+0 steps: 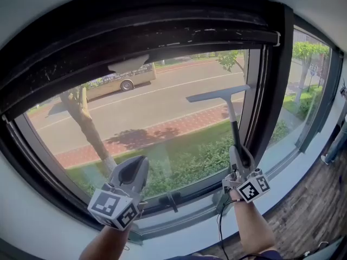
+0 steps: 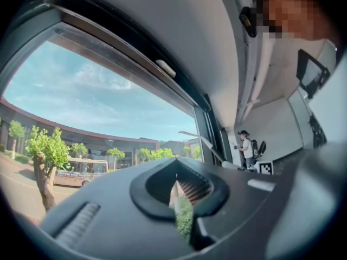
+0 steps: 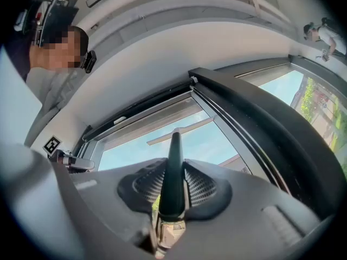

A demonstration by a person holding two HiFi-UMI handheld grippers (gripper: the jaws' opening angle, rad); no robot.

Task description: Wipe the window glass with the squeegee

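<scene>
The right gripper (image 1: 240, 157) was clamped on the dark handle of the grey T-shaped squeegee (image 1: 218, 95). Its blade stood high before the large window glass (image 1: 162, 112), near the right frame. I could not tell whether it touched the glass. The left gripper (image 1: 136, 169) hovered lower on the left, jaws pressed together on nothing. Both cubes carried black-and-white square markers (image 1: 254, 188).

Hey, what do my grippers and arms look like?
The left gripper and right gripper are grey tapered shells, each with a white cube of black square markers. A thin dark cable hangs under the right one. Forearms show no sleeves.
</scene>
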